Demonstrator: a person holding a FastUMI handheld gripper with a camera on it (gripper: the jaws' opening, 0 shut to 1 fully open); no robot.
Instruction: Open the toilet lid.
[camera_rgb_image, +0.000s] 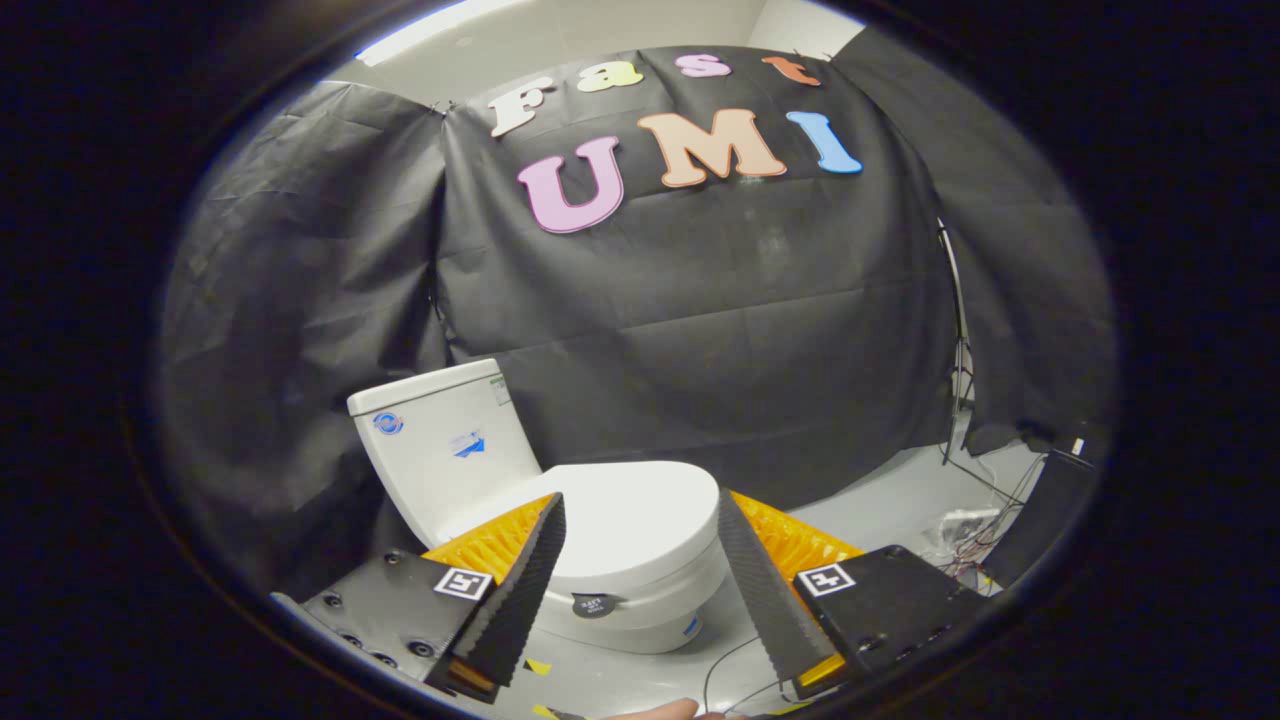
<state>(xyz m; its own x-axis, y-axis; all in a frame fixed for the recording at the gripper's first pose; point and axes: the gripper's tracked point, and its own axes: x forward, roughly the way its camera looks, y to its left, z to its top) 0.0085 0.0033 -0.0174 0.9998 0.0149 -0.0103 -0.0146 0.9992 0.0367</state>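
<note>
White toilet lid (640, 525) lies shut, framed between spread claw (640, 530) fingers.

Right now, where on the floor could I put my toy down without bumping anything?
The bare grey floor between the toilet and the wires is free. By the black box it is crowded with cables. The closed toilet lid is bare too, just beyond the open gripper, whose fingers touch nothing.

Tongs (640, 520) spread apart above the closed toilet lid (630, 525).
</note>
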